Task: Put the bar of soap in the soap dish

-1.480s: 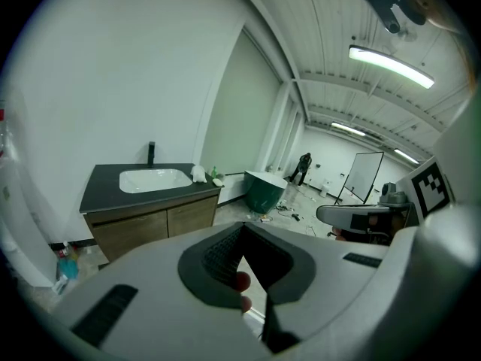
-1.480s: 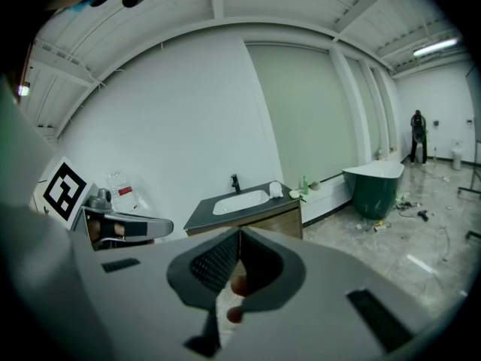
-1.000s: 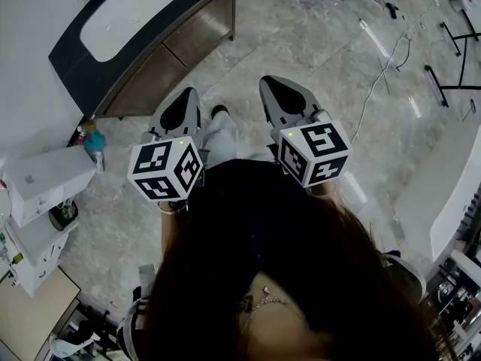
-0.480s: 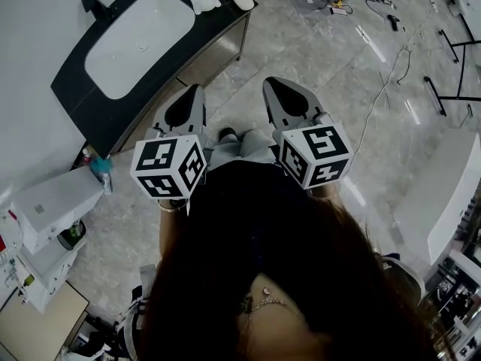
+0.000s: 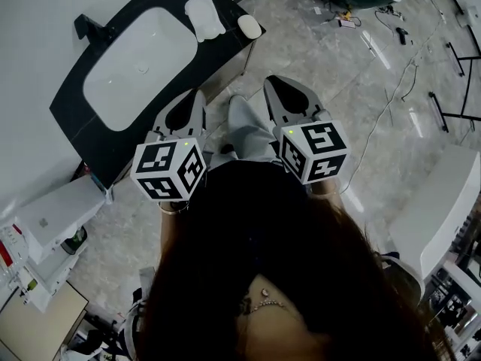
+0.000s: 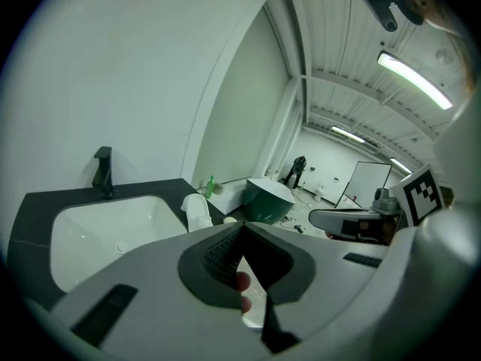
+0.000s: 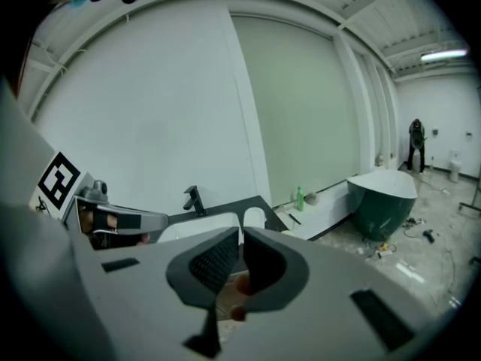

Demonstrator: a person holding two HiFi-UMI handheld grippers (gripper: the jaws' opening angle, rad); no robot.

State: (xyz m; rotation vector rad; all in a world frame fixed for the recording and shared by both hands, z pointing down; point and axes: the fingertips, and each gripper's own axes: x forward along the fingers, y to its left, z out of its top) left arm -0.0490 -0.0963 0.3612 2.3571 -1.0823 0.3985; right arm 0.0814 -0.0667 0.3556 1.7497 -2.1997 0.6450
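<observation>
- Head view: you've got both grippers out front, side by side with a gap between them. Your left gripper [image 5: 192, 95] has its jaws together and nothing in them. Your right gripper [image 5: 276, 83] is pinched closed and empty too.
- The soap [image 5: 249, 26] lies on the dark counter [image 5: 225, 45], ahead of the gap between your grippers and well clear of both tips.
- The dish [image 5: 204, 15] sits just left of the soap. The sink [image 5: 139, 62] is ahead and left of your left gripper, with the faucet [image 5: 89, 27] at its far side.
- Left gripper view: the jaws meet at the tip [image 6: 242, 228], with no object between them. The soap [image 6: 229, 219] shows just past the tip, slightly left, with the dish [image 6: 197, 210] left of it. The sink [image 6: 105, 232] is further left and the faucet [image 6: 103, 171] stands behind it. A green tub [image 6: 267, 198] is beyond the tip, and your right gripper [image 6: 353, 220] is off to the right.
- Right gripper view: the jaws are closed tip to tip [image 7: 240, 230] and hold nothing. The dish [image 7: 255, 217] peeks up just past the tip, and the faucet [image 7: 194, 198] is up and left. Your left gripper [image 7: 124, 220] is at the left, and the tub [image 7: 383, 194] is far right.
</observation>
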